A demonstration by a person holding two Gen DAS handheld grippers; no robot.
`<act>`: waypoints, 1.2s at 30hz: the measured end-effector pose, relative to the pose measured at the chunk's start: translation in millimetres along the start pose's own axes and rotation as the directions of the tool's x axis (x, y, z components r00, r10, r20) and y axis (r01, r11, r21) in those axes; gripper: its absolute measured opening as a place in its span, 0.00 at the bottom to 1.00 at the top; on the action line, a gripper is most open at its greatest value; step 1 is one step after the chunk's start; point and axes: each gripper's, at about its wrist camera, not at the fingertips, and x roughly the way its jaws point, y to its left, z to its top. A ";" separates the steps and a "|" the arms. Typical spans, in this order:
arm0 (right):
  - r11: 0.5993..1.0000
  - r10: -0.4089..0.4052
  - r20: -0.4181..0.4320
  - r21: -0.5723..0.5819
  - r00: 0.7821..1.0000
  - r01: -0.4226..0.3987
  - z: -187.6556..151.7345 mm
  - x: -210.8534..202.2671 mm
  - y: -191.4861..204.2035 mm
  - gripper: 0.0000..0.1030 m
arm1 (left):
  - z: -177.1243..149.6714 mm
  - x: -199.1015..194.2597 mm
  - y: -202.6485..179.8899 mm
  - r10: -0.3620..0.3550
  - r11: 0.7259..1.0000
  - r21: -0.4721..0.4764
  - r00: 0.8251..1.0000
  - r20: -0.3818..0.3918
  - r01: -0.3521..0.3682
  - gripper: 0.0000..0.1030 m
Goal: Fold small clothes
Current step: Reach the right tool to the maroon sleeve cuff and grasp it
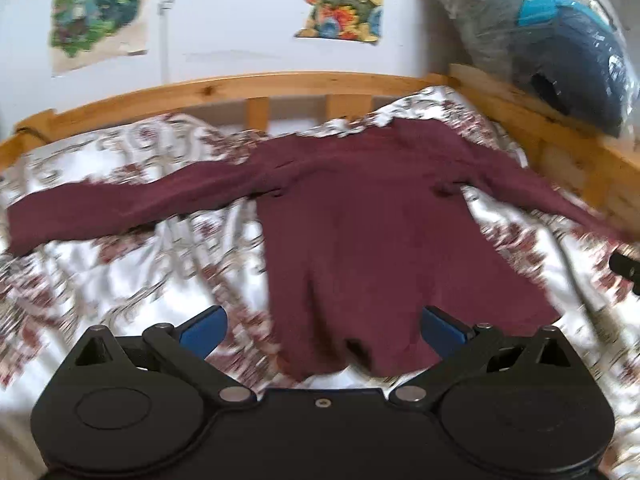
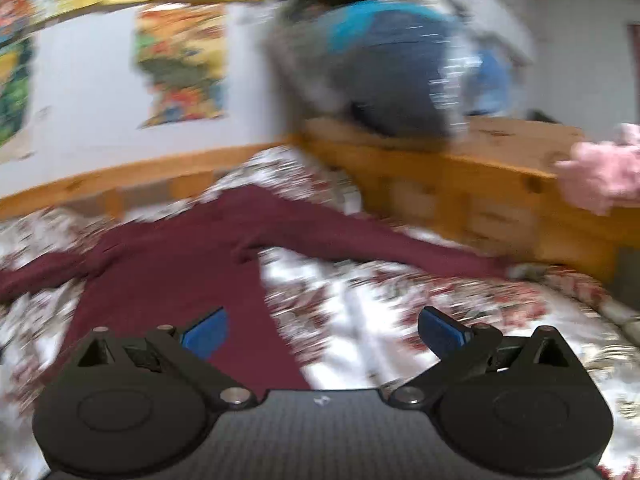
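Observation:
A dark maroon long-sleeved top (image 1: 360, 232) lies spread flat on a floral bedsheet (image 1: 120, 272), both sleeves stretched out sideways. My left gripper (image 1: 322, 330) is open and empty, its blue pads just above the top's near hem. In the right wrist view the same top (image 2: 180, 272) lies to the left, one sleeve reaching right toward the bed frame. My right gripper (image 2: 322, 332) is open and empty, over the top's right edge and the sheet. A dark part of the right gripper shows at the left wrist view's right edge (image 1: 626, 266). The right wrist view is blurred.
A wooden bed rail (image 1: 256, 88) runs along the far side and a wooden sideboard (image 2: 480, 184) along the right. A plastic-wrapped bundle of blue and grey fabric (image 1: 560, 40) sits on the sideboard. Something pink (image 2: 600, 172) lies at the right. Posters hang on the white wall (image 1: 224, 20).

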 end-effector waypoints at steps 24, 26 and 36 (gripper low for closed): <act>0.919 -0.281 -0.194 0.227 0.940 0.322 28.9 188.3 -141.6 0.96 | 71.4 164.4 -1.9 -0.112 0.994 0.009 0.992 0.063 0.112 0.99; 0.897 -0.310 -0.204 0.260 0.928 0.357 29.4 199.5 -145.7 0.88 | 66.0 170.0 8.7 -0.112 0.994 0.012 0.991 0.071 0.111 0.99; 0.794 -0.414 -0.327 0.326 0.849 0.513 27.0 243.2 -164.6 0.26 | 50.4 186.6 38.0 -0.118 0.993 0.015 0.992 0.051 0.117 0.99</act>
